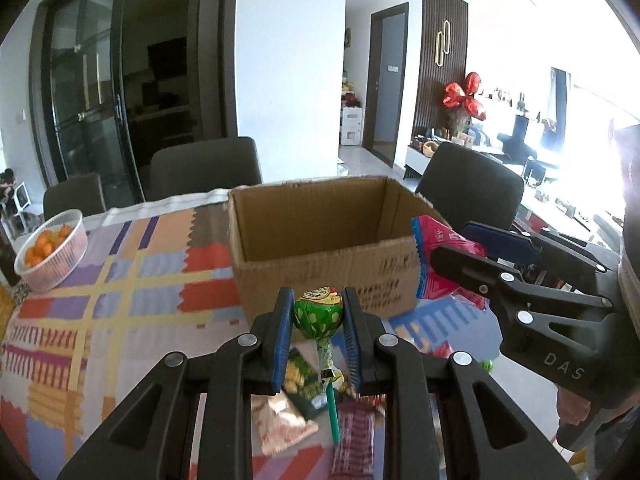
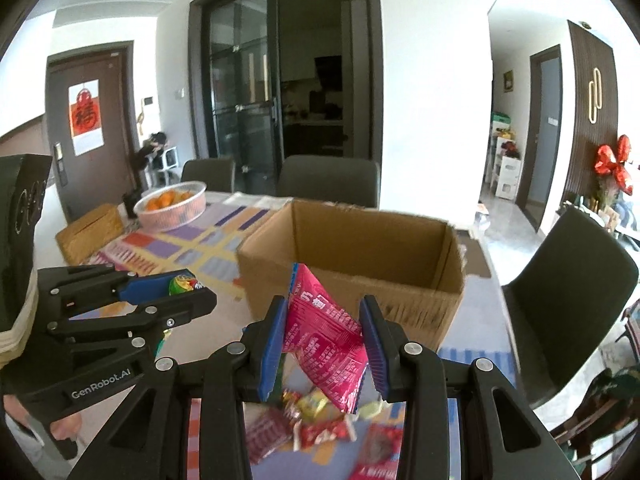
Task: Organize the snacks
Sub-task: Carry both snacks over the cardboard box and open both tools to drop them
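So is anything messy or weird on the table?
Yes: loose snacks lie jumbled on the tablecloth in front of the cardboard box, whose visible inside looks bare. The left gripper holds a lollipop, the right gripper a pink packet.

We see a round lollipop in green spotted wrapping [image 1: 318, 314] raised upright, teal stick down, before our open, empty brown cardboard box [image 1: 320, 248]. A crinkled pink foil snack packet [image 2: 326, 334] hangs tilted near the box's front wall. Loose wrapped snacks [image 2: 316, 426] lie scattered below.
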{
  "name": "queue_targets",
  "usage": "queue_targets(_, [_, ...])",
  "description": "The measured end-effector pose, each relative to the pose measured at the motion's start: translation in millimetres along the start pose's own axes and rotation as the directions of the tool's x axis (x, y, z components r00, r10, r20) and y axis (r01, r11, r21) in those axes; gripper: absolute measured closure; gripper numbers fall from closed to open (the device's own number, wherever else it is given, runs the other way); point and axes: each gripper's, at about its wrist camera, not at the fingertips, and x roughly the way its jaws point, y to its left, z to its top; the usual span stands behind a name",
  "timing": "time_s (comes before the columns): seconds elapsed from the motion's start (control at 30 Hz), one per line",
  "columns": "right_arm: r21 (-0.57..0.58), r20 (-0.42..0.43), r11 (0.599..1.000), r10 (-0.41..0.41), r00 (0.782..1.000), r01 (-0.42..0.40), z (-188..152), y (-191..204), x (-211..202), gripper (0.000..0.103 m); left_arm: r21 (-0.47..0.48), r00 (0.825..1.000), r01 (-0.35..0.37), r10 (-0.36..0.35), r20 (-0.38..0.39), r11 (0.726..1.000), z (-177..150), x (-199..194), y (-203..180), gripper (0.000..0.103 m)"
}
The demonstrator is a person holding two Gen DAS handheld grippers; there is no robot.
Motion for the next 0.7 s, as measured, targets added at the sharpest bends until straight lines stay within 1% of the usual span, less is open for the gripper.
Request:
queue_targets(0.13, [0.006,0.014,1.000,-0.015,1.000,0.015,18,-11,8,0.064,0.019,1.000,-0.010,0.010,0.005,1.000,25,12,1,0.078])
queue_targets(0.3, [0.029,0.006,0.999,-0.028,1.000,0.028,38,-24,24,0.064,0.022,1.000,-0.011,0.012,-0.022,1.000,53,34,5,0.078])
queue_targets(0.43, [0.023,-0.017,0.999,-0.036,0.999,0.037,55,-31,37,0.064,0.046,0.998,-0.048,0.049,-0.028,0.998,77,54,8,0.078])
queue_targets(0.53, [0.014,-0.035,0.998,-0.057,0.998,0.058,68,-38,48,0.064,0.046,0.998,-0.059,0.060,-0.035,0.997,91,67,13,0.078])
queue_targets(0.7, [-0.002,-0.071,0.997,-0.075,0.995,0.075,85,-44,67,0.064,0.055,0.995,-0.083,0.086,-0.058,0.995,99,90,17,0.078])
